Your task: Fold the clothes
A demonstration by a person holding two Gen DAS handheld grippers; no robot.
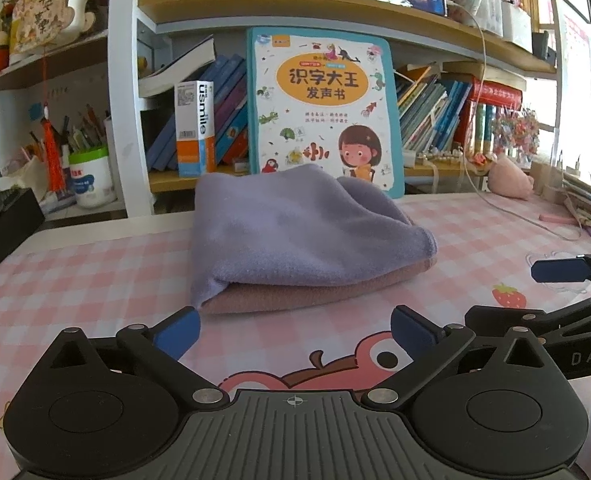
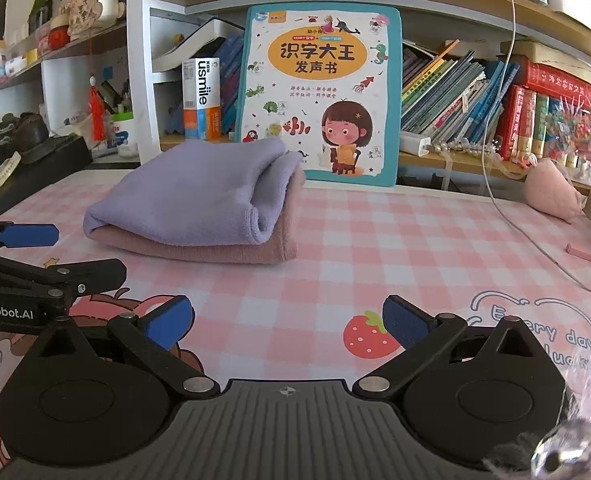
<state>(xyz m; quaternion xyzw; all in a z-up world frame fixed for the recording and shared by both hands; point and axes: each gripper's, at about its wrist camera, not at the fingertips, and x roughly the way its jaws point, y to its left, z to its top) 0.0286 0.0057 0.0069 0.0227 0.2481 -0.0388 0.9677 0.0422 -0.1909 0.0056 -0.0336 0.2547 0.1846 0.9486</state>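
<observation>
Nearest to me, the left gripper (image 1: 295, 334) hangs low over the front of the desk (image 1: 75, 280), its 2 blue-padded fingers (image 1: 177, 336) spread wide with nothing between them, only the pink checked desk mat (image 1: 335, 320) below. Just beside it, the right gripper (image 2: 287, 322) is spread the same way, bare of any cloth, above a printed strawberry (image 2: 369, 336) on the mat.

Past both sets of tips, toward the middle of the desk and nearer its back edge, lies the folded pile: a lilac cloth (image 1: 291, 224) doubled over on top of a dusty pink cloth (image 1: 295, 296), touching neither gripper.

Right behind the pile, a teal-bordered children's picture book (image 1: 319, 108) stands upright against the bookshelf (image 1: 335, 12) at the desk's back edge. A white and orange usmile box (image 1: 195, 128) stands on the lower shelf to its left. A white cable (image 2: 507, 152) trails down across the desk's right side, near a pink plush (image 2: 551, 190).
</observation>
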